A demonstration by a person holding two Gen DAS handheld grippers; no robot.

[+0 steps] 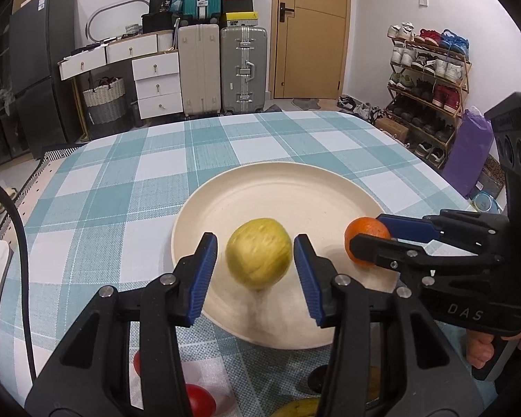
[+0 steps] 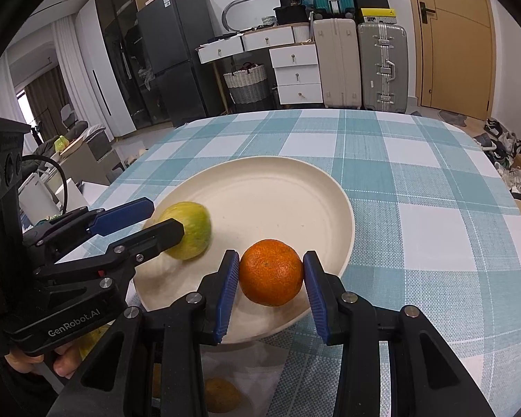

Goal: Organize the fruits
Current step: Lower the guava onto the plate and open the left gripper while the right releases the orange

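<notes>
**Both grippers positioned at the plate, one fruit between each pair of fingers**

The left gripper (image 1: 255, 271) is positioned over the near part of the cream plate (image 1: 295, 187). Its blue-padded fingers (image 1: 203, 278) are spread apart, with a visible gap on each side of the yellow-green fruit (image 1: 258, 257) between them. The fruit appears motion-blurred and sits over the plate's near-left area; whether it rests on the plate surface cannot be determined.

The right gripper (image 2: 271, 288) is positioned over the near-right part of the plate (image 2: 278, 180). The orange (image 2: 271, 271) lies between its fingers (image 2: 227, 292). The left pad is at or very near the orange's skin; a thin gap shows at the right pad. Whether the orange is clamped cannot be determined. The left wrist view shows the same gripper (image 1: 368, 234) with its finger tips on either side of the orange (image 1: 364, 231) at the plate's right edge.

The plate stands on a table covered with a teal-and-white checked cloth (image 1: 121, 180).

Additional fruit lies on the cloth nearer than the plate:
- a red fruit (image 1: 199, 399) below the left gripper, partly hidden;
- a yellow fruit (image 1: 298, 408) at the bottom edge;
- a brownish fruit (image 2: 222, 394) below the right gripper.
</notes>
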